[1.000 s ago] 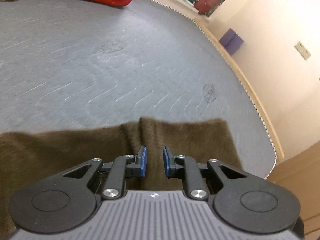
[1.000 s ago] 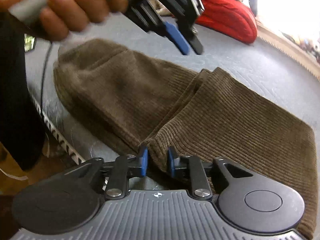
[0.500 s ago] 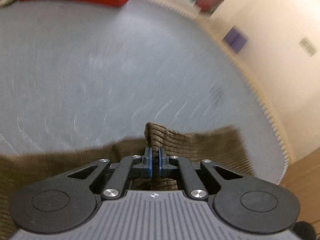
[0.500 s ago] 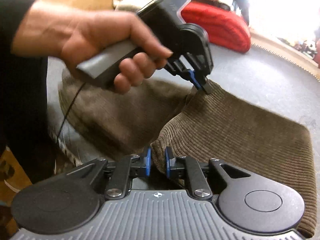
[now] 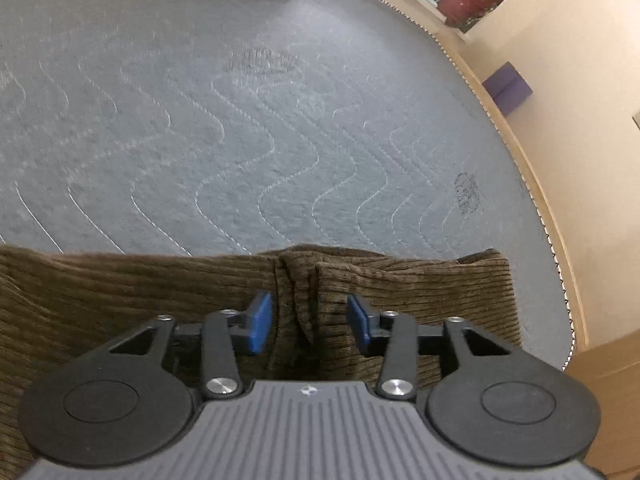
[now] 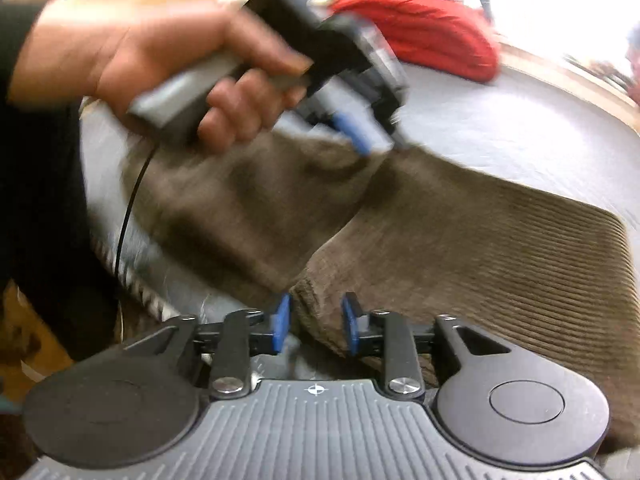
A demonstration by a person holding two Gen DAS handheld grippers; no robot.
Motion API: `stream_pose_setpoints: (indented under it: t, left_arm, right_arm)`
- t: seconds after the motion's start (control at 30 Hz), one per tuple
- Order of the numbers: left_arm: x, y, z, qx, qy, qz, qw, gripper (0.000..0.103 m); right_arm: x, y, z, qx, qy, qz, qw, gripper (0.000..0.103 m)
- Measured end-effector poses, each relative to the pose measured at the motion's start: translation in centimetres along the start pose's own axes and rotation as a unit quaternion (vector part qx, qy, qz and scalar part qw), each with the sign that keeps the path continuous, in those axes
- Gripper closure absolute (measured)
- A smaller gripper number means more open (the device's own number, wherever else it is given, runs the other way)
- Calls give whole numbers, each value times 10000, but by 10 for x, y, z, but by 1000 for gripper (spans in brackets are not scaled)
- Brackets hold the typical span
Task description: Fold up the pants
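Fingers of both grippers are opening around the brown pants.

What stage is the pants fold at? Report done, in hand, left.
Done: the brown pants lie doubled on the mattress, one layer over the other.
In hand: both claws are opening. The left claw straddles a ridge of cloth, and the right claw straddles a corner; neither presses on it.
Left: probably another fold, since the bundle is still long, and smoothing that ridge.
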State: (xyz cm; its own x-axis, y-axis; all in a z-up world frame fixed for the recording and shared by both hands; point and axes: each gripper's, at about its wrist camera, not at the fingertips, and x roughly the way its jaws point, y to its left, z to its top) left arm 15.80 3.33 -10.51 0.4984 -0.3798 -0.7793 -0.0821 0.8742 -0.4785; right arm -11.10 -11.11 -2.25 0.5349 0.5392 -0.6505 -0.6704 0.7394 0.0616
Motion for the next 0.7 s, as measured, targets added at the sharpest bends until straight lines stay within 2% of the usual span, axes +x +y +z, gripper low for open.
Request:
stream_pose_setpoints:
  t: [0.07, 0.13, 0.2, 0.3, 0.37, 0.43, 0.47, 0.5, 0.53, 0.6, 0.67, 0.7]
  left_arm:
    - [8, -2, -2, -5, 131, -56, 9999, 55]
    - [12, -6, -5, 164, 112, 87, 9998, 52]
    - [16, -11, -7, 282, 90, 205, 9993, 52]
    - [16, -14, -8, 307, 83, 291, 9991, 52]
    - [15, -14, -9, 385, 68, 330, 9987, 52]
    - [16, -16, -10, 474, 58, 346, 9983, 62]
    - [16, -19, -9, 581, 63, 298, 9978, 84]
    - [13, -22, -8, 670, 3, 283, 9974, 87]
    - [5, -26, -6, 741, -170, 230, 9968, 88]
    - [-15, -36, -1, 880, -631, 60, 9941, 88]
    - [-23, -43, 1, 1171, -904, 217, 9888, 87]
    - [-20, -43, 0, 1203, -844, 359, 9885, 83]
  right_arm:
    - [-10, -14, 1, 368, -205, -217, 9989, 57]
    - [-20, -32, 1, 804, -379, -554, 9945, 55]
    - [-31, -54, -1, 1319, -528, -1026, 9845, 55]
    - [-50, -93, -10, 2180, -721, -1803, 9564, 50]
    - [-60, -117, -20, 2747, -746, -2367, 9290, 40]
    - [-63, -139, -34, 3256, -615, -2656, 9053, 40]
    - [-64, -148, -40, 3529, -550, -2695, 8943, 40]
    - [-64, -157, -47, 3806, -479, -2685, 8836, 40]
    - [-62, -165, -55, 4076, -391, -2631, 8735, 40]
    - [-58, -176, -64, 4396, -269, -2489, 8626, 40]
    - [-53, -178, -68, 4487, -251, -2294, 8634, 39]
    - [-50, -178, -68, 4468, -231, -2235, 8660, 39]
